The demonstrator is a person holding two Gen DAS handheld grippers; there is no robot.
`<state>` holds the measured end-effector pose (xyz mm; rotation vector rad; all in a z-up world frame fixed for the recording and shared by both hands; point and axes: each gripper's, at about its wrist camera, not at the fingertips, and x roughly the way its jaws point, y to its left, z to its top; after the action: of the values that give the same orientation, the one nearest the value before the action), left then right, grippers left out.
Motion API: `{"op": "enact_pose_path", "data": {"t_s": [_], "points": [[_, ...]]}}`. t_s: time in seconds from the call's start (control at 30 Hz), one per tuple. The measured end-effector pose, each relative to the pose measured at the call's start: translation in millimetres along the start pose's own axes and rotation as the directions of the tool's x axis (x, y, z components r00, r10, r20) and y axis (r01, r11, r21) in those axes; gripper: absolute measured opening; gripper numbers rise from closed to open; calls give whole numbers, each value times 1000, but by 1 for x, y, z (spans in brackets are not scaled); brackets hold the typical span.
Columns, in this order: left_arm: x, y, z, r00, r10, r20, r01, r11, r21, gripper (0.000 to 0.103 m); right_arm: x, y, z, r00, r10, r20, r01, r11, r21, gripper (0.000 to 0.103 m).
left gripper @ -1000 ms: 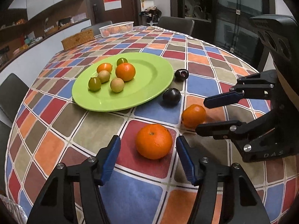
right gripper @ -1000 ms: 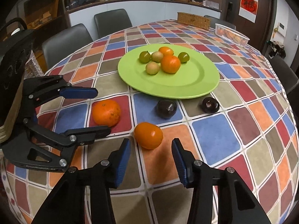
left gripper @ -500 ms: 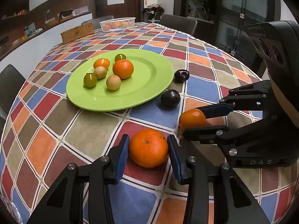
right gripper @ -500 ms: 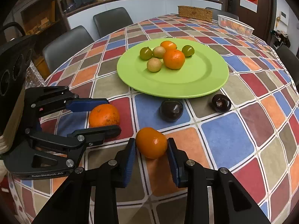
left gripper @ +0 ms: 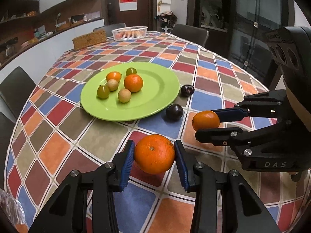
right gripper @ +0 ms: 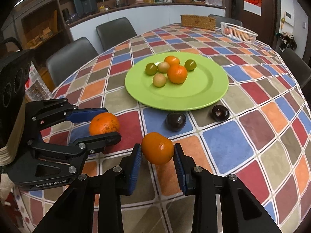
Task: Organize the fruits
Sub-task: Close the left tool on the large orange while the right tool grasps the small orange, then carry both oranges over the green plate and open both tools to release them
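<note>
Counter (left gripper: 48, 151): large, round-ended, under a checked cloth of many colours. Chairs around it; a wicker box and a white basket at the far end.

Green plate (left gripper: 161, 97): mid-counter, beyond both grippers. Six fruits bunched on its far-left part: two oranges, two green, two pale. Near half of the plate is bare.

Left gripper (left gripper: 154, 158): fingers clamped on the large orange (left gripper: 154, 156), blue pads pressing both flanks. Fruit looks just clear of the cloth, with a shadow under it.

Right gripper (right gripper: 157, 153): fingers clamped on the smaller orange (right gripper: 157, 148), likewise gripped at the sides and seemingly lifted. It sits beside the left gripper, a little further forward.

Two dark plums: one (left gripper: 174, 112) just off the plate's near rim, the other (left gripper: 187, 90) off its right edge. Both on the cloth, untouched.

Key relation: plate lies ahead of both sets of fingers, up and slightly left for the left gripper. Oranges are round, so no long axis to mind. Right gripper's fruit seems nearer the rim, but the nearer plum lies almost on its line; I judge it should carry over it. Bare near half is the likely drop zone for both.
</note>
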<state>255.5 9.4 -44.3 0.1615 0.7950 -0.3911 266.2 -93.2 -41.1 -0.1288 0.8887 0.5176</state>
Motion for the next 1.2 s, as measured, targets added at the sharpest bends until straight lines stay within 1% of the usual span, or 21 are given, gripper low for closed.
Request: {"op": "enact_pose_path", "data": {"t_s": [0.4, 0.73, 0.93, 1.2], "points": [[-29, -5, 16, 997, 50, 65, -48, 998, -33, 40, -36, -2, 11, 996, -14, 86, 11, 999, 36, 34], [-46, 0, 41, 988, 90, 127, -86, 995, -40, 40, -56, -3, 35, 986, -31, 164, 26, 999, 33, 34], [-43, 9, 59, 982, 118, 146, -114, 993, -38, 40, -57, -9, 55, 981, -46, 187, 40, 998, 39, 34], [-19, 37, 77, 984, 134, 117, -126, 989, -78, 40, -39, -23, 81, 982, -83, 167, 75, 996, 53, 34]]}}
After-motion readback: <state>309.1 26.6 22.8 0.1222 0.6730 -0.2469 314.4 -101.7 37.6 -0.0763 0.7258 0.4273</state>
